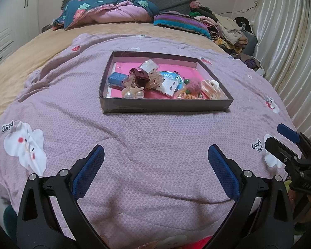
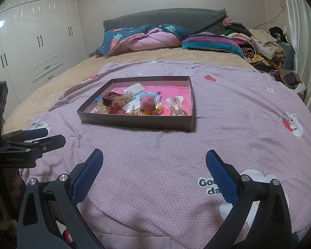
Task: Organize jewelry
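A shallow dark box (image 1: 165, 104) with a pink lining sits on the lilac quilt, ahead of both grippers; it also shows in the right wrist view (image 2: 134, 122). It holds mixed accessories: a brown hair claw (image 1: 140, 75), pearl clips (image 1: 132, 93), a cream claw clip (image 1: 210, 88), a blue card (image 1: 171, 81), a pink pompom (image 2: 148, 101). My left gripper (image 1: 155, 155) is open and empty over the quilt, short of the box. My right gripper (image 2: 154, 157) is open and empty too, to its right.
The lilac quilt (image 1: 155, 134) covers the near bed. Folded bedding (image 1: 114, 10) and a striped pillow (image 1: 180, 21) lie at the headboard. A clothes pile (image 1: 228, 31) and curtain (image 1: 290, 51) stand right. Wardrobes (image 2: 41, 41) stand left.
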Available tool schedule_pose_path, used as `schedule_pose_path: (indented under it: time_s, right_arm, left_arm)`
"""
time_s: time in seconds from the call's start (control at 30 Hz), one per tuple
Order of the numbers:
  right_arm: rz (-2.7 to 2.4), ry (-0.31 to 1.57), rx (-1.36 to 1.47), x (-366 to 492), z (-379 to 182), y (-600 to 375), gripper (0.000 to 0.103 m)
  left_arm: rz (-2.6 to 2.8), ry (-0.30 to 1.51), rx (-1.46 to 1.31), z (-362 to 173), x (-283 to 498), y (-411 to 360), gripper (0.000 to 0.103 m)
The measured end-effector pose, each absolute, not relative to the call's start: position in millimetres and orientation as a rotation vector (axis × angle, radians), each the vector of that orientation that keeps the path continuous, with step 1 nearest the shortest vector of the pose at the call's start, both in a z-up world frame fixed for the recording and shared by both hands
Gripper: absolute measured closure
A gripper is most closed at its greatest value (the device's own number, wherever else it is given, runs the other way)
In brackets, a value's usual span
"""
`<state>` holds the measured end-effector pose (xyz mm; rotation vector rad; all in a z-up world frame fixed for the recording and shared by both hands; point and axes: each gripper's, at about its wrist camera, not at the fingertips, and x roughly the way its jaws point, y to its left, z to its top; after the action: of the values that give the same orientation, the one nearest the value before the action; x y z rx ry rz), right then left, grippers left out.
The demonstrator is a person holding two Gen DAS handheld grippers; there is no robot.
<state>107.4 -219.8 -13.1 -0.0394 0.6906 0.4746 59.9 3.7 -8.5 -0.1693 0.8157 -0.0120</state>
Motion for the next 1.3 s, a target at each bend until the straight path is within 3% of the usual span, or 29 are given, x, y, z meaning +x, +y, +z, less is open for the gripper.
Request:
schedule_pose_path:
  time_s: [1.3]
  right_arm:
    - [0.473,0.686,-0.043,106.7,-12.5,-220.8,0.004]
  left_arm:
    - [-0.006,0.833,-0.171,-14.2,60.1,2.2,0.009]
